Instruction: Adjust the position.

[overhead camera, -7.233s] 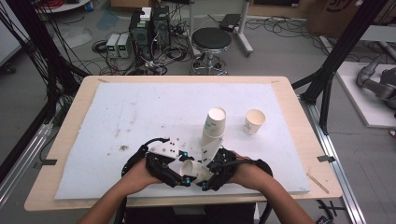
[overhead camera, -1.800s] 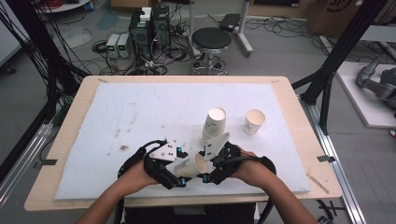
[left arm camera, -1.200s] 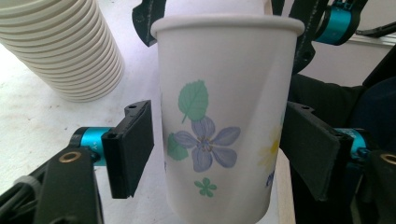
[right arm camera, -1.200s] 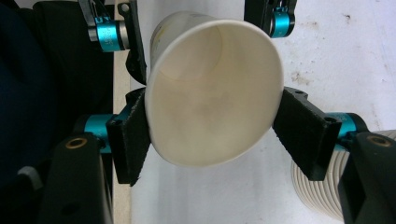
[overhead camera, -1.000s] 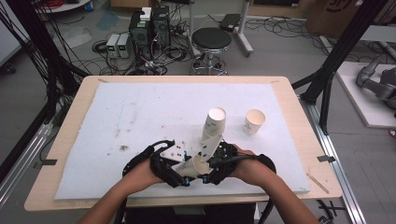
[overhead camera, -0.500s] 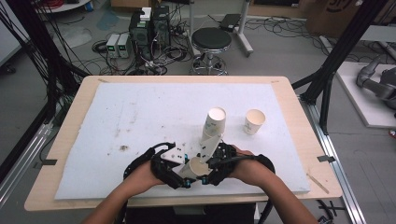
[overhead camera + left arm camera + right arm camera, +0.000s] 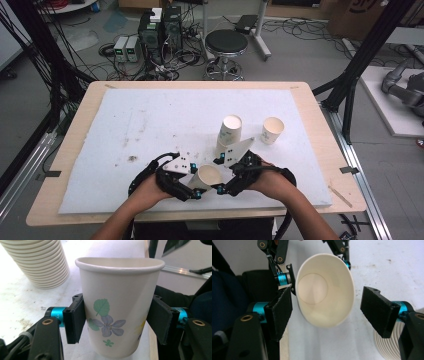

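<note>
Left gripper view shows the paper cup (image 7: 117, 307) upright between the two black jaws of the left gripper (image 7: 119, 323), both pads pressed flat on its flowered wall about halfway up, so this tool is clamped on the cup. Past the cup and off to the jaws' left stands the stack of cups (image 7: 41, 261).

From the right gripper view, the same cup's open mouth sits between the jaws of the right gripper (image 7: 327, 312). Its jaws have just been opening; the cup is still between them, but the far pad stands clear of the rim and the near pad is just beside it, so this tool is open and no longer pinching.

From above, the high view puts the cup (image 7: 207, 176) between the left gripper (image 7: 192, 187) and the right gripper (image 7: 225, 186), close to the person's edge of the white mat (image 7: 150, 115), with the stack (image 7: 230, 131) beyond the right gripper and a single cup (image 7: 272, 130) further to that side.

The step in hand looks like a handover of one cup pulled off the stack. To do it well, the left grip should stay gentle enough not to dent the thin wall, yet keep both pads level so the cup does not tip. The right tool should spread a little wider and back straight off, without brushing the rim, before the left one carries the cup away.
</note>
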